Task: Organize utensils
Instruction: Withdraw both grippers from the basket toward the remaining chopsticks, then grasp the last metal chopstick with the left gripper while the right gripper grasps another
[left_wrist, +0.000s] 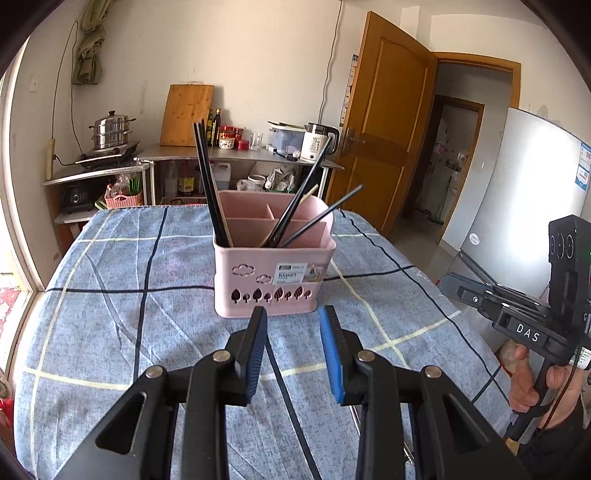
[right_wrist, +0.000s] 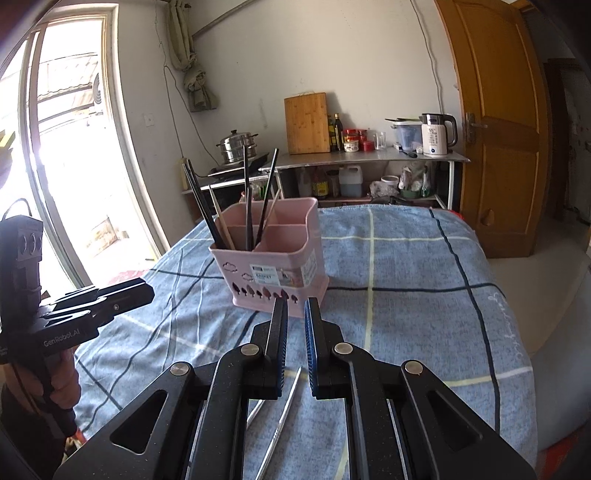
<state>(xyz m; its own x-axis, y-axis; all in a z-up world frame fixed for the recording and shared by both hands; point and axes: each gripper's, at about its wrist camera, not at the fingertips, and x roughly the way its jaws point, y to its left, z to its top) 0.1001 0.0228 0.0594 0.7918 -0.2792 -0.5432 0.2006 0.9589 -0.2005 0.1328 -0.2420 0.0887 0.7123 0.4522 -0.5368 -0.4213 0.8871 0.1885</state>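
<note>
**Pink basket on the checked cloth, both grippers held short of it**

The word "BASKET" reads on the white sticker on the front of the pink basket; the smaller print around it is too fine to make out. The right gripper carries "DAS" on its body as seen from the left camera, and the left gripper shows "GenRobot.AI" as seen from the right camera.

The basket is pale pink plastic with rounded corners, cloud cutouts on its front wall and a row of tree-shaped cutouts near the base. Inner walls split it into compartments. It stands upright near the middle of a table covered by a blue checked cloth.

In the front compartment stand several black chopsticks, leaning left and right, with a couple of pale wooden ones among them. The rear compartments appear empty of tall items.

A pair of metal tongs lies flat on the cloth beneath the right gripper, near the table's front edge.

The left gripper's jaws stand well apart, holding nothing, pointed at the basket's front wall. The right gripper's jaws are close, a narrow gap between the blue pads, with nothing between them.
</note>
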